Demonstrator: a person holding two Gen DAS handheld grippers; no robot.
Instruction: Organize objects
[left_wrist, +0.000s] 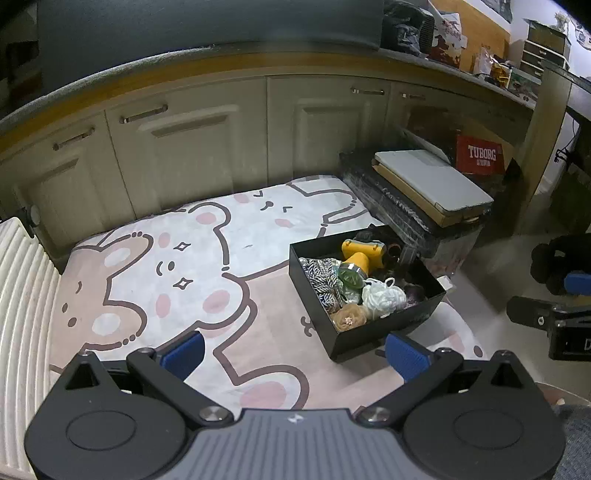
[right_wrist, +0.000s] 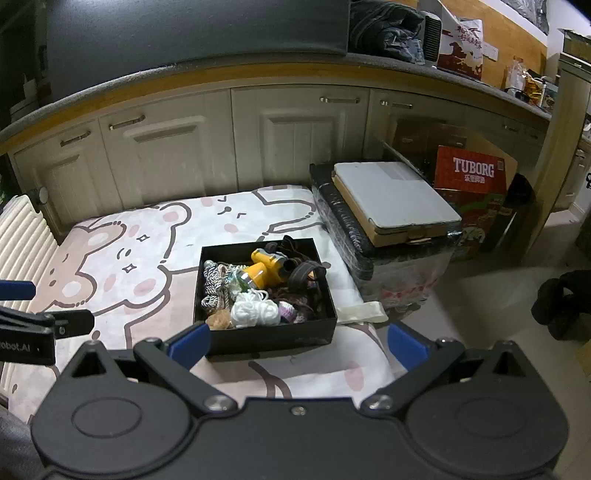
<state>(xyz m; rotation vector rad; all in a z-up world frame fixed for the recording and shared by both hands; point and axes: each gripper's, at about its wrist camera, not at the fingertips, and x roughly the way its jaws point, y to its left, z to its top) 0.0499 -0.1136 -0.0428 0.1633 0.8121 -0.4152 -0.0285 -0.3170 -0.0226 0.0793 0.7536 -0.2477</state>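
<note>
Sitting on the bear-print blanket (right_wrist: 122, 258), toward its right edge, the black box (right_wrist: 258, 338) holds a heap of small things: striped cord (right_wrist: 214, 282) at the left, a yellow toy (right_wrist: 266, 271) in the middle, white yarn (right_wrist: 255, 312) toward the front, dark straps (right_wrist: 304, 275) at the right; most look soft and light and should yield to a pinch, while the toy looks hard and smooth, best taken across its narrow body; the box walls seem thin card, likely to flex; left tongs (left_wrist: 293, 354) and right tongs (right_wrist: 297, 345) both stand spread wide and hold nothing; the blanket is soft and may bunch; cream cabinets (right_wrist: 177, 158) stand behind, a wrapped crate (right_wrist: 388, 273) just right, bare floor (right_wrist: 480, 314) beyond.
</note>
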